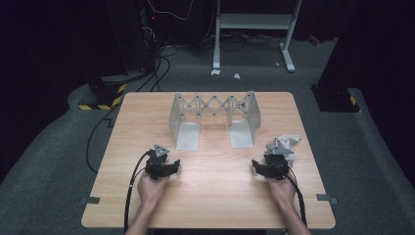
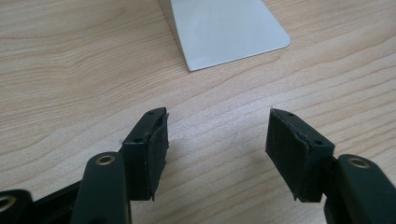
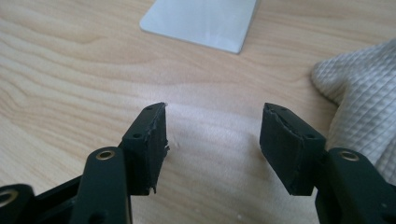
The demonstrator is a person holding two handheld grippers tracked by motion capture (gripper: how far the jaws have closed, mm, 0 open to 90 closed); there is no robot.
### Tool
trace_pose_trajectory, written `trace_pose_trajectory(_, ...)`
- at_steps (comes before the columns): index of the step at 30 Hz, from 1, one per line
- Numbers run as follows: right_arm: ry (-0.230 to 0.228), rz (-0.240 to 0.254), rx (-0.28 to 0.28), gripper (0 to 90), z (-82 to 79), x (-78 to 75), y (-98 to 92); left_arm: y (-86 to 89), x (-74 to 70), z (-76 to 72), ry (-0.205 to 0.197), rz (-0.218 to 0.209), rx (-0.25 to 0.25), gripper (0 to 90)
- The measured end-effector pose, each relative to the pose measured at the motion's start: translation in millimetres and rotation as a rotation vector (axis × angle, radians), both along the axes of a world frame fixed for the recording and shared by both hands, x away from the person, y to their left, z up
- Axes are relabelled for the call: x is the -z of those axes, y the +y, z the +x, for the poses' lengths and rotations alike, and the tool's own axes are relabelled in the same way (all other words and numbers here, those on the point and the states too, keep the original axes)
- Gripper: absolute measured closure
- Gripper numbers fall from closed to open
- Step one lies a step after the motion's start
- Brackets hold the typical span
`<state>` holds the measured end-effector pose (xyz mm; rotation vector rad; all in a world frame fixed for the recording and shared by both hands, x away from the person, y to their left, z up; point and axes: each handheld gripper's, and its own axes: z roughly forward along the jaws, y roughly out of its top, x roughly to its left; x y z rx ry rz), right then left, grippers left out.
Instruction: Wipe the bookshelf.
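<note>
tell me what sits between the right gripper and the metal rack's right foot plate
Nothing: in the right gripper view, bare wooden tabletop runs from the open right gripper to the foot plate. The white cloth lies off to the side.

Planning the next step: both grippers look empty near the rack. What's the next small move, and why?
Probably ease the right gripper toward the grey waffle-weave cloth: its jaws stand open and empty over bare table, and the cloth is the nearest loose thing, just off its right jaw.

Matt metal rack (image 1: pixel 214 119); waffle-textured cloth (image 3: pixel 362 100); smooth wood-grain table (image 1: pixel 215 191).
</note>
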<state>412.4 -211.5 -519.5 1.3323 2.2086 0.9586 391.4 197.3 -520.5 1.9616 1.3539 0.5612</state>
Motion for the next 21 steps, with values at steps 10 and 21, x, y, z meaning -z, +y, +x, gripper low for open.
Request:
trace_pose_trajectory(10, -0.028, -0.028, 0.009, 34.7, -3.4, 5.9, -2.8, -1.4, 8.4, -4.2, -0.037, 0.023, -0.011, 35.6)
trace_pose_trajectory(21, -0.026, -0.028, 0.009, 33.2, -2.4, 6.1, -2.5, -1.3, 8.8, -4.0, -0.035, 0.014, -0.012, 34.3)
